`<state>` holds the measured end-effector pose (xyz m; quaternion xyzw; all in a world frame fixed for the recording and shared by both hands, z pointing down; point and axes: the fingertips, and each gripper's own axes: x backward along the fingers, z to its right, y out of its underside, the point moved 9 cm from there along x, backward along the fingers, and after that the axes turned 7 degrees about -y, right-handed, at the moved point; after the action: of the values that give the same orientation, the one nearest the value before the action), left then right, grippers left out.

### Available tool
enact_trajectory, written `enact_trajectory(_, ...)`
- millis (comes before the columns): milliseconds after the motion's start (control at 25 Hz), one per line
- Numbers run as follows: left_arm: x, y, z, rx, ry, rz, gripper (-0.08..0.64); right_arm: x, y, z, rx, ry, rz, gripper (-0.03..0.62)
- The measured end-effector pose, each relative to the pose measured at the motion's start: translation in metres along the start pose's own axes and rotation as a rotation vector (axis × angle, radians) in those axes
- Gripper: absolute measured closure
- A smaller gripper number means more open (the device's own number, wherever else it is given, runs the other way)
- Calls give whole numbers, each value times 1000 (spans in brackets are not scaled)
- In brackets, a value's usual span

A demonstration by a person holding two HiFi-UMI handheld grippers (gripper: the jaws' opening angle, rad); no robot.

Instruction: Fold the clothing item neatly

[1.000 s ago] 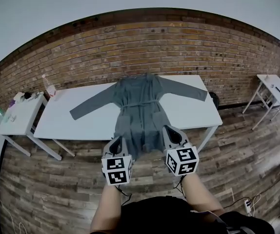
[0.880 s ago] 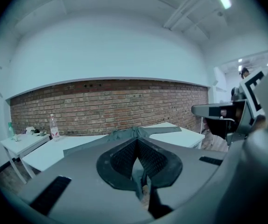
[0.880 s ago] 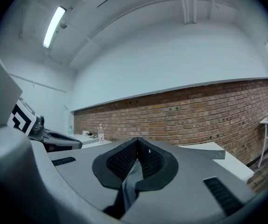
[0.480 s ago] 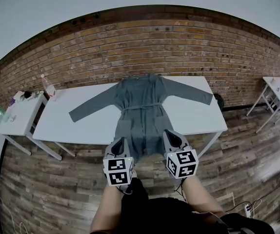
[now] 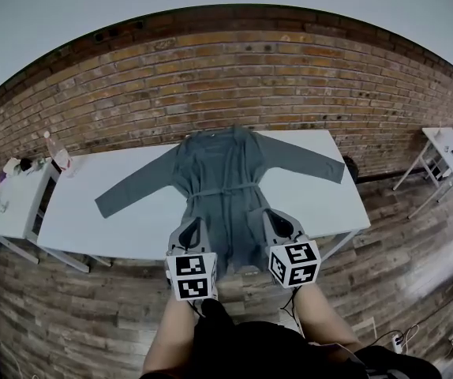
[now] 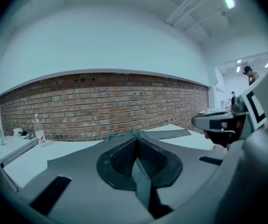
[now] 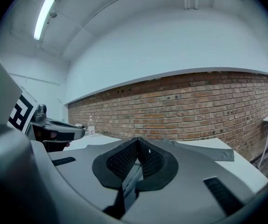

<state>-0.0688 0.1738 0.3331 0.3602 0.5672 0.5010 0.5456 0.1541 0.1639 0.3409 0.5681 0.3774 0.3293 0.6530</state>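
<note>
At the near edge of the counter (image 5: 132, 221), the left tongs (image 5: 190, 229) and the right tongs (image 5: 278, 218) are held side by side, level with each other and pointing away from the person toward the brick wall (image 5: 234, 77). In the left gripper view the left tongs (image 6: 135, 143) are pressed together to a single ridge with nothing caught in them. The right gripper view shows the right tongs (image 7: 136, 143) closed the same way and equally empty.

Just past their tips lies the grey robe (image 5: 225, 180), spread flat on the white counter and not yet folded. Its long axis runs straight away from the person. The hem is nearest and drapes a little over the near edge, and the collar is far off by the wall. A thin belt crosses the waist. The hem falls between the two tongs, so each sits beside its own lower corner and neither hand is clearly the nearer. The left sleeve (image 5: 136, 186) slants out and back toward the person's left, and the right sleeve (image 5: 305, 158) reaches out to the right, both well apart from the tongs.

A first fold would probably call for the tongs to part and take a hem corner or a sleeve, each on its own side. The cloth looks soft and is likely to sag when lifted.

Farther left, a bottle (image 5: 58, 153) stands by a small side table (image 5: 5, 208).
</note>
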Motion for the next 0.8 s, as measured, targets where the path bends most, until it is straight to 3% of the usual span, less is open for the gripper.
enact_trajectory(240, -71, -14, -39, -10, 9, -12, 561, -76, -1, 14, -2, 14, -24, 592)
enact_trajectory(440, -130, -33, -82, 65, 53, -28, 561, -143, -17, 14, -25, 13, -18, 591)
enact_trajectory(800, -217, -27, -135, 79, 134, -79, 561, -231, -9, 15, -30, 76, -99, 592)
